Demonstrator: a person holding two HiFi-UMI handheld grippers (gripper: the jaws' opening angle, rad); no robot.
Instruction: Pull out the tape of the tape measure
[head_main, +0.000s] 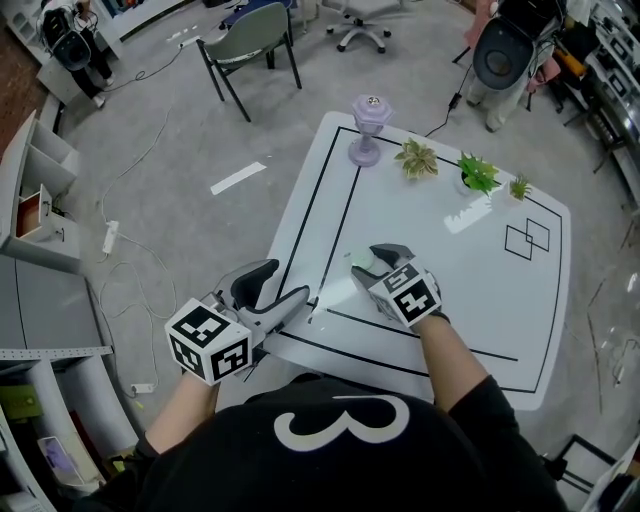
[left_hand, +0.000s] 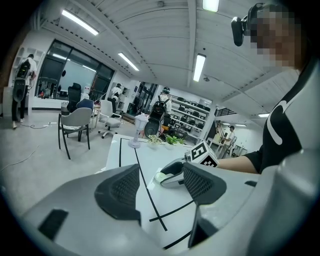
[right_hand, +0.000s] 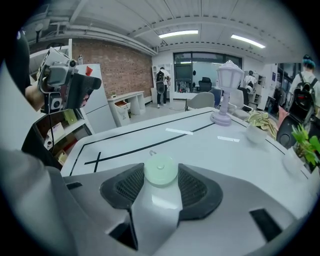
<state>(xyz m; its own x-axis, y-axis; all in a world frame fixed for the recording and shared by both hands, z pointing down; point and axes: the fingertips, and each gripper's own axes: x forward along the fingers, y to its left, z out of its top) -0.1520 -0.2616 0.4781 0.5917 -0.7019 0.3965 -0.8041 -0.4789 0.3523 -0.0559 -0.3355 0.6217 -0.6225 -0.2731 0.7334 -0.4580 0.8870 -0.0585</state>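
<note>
The tape measure (head_main: 361, 262) is a small, round, pale green case on the white table (head_main: 470, 290), near its front left part. My right gripper (head_main: 369, 267) is around it. In the right gripper view the tape measure (right_hand: 160, 171) fills the gap of the right gripper (right_hand: 161, 186) and both dark pads touch its sides. A small metal loop (right_hand: 152, 152) lies on the table just beyond the case. My left gripper (head_main: 288, 288) hangs at the table's left front edge, open and empty. The left gripper (left_hand: 162, 186) looks toward the tape measure (left_hand: 161, 176).
A lavender lamp (head_main: 368, 125) and three small potted plants (head_main: 478, 172) stand along the table's far side. Black lines mark the tabletop. A grey chair (head_main: 250, 40) stands beyond the table, shelves (head_main: 40, 210) at the left, cables on the floor.
</note>
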